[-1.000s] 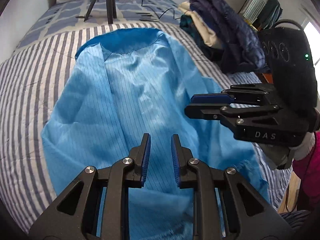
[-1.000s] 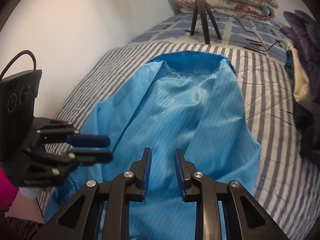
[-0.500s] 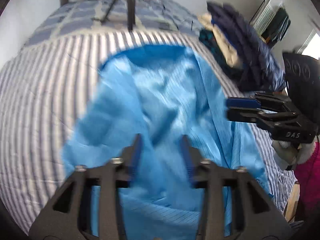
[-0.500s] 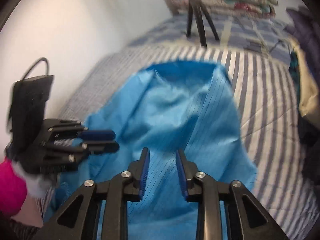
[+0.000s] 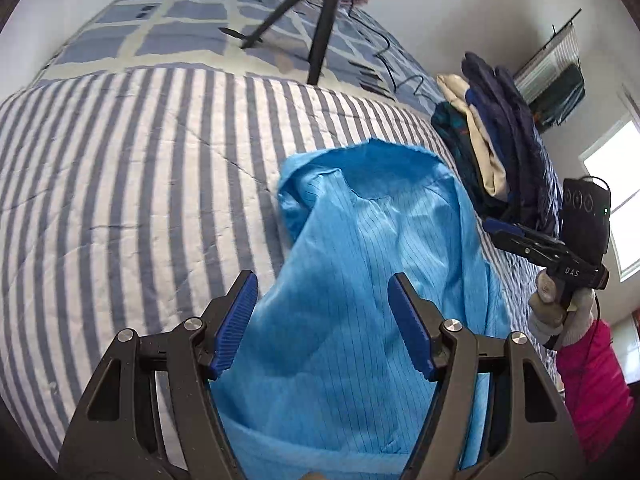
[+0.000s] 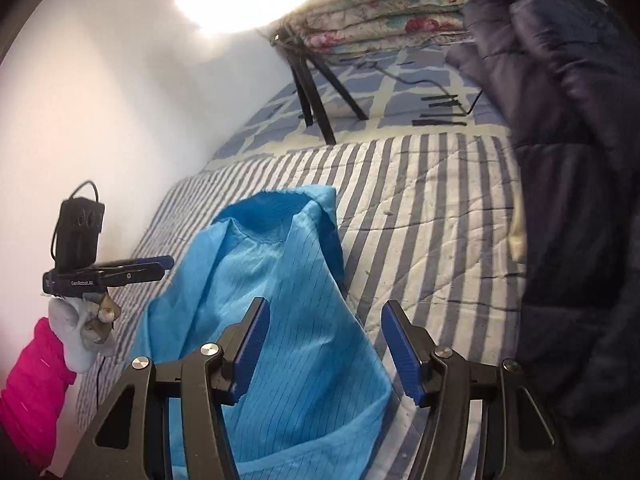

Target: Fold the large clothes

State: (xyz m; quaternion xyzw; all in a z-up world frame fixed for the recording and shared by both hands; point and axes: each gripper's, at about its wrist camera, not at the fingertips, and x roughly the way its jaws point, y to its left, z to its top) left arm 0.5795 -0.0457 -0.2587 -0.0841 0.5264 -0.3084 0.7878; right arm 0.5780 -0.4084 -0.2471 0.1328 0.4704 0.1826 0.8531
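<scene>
**Both grippers drawn apart over the narrowed blue garment**

Since the earlier frame, both grippers have been swung outward and their jaws, nearly shut then, are now opening wide with no cloth pressed between the pads. The blue garment [image 5: 372, 264] has been folded into a narrow strip on the striped quilt [image 5: 132, 184]. It lies below the left gripper [image 5: 322, 320], while from the right gripper [image 6: 322, 344] its edge is seen below and to the left. For the next fold, the hem corners are probably best pinched evenly and carried toward the collar [image 6: 276, 212], keeping the slippery fabric taut.
</scene>
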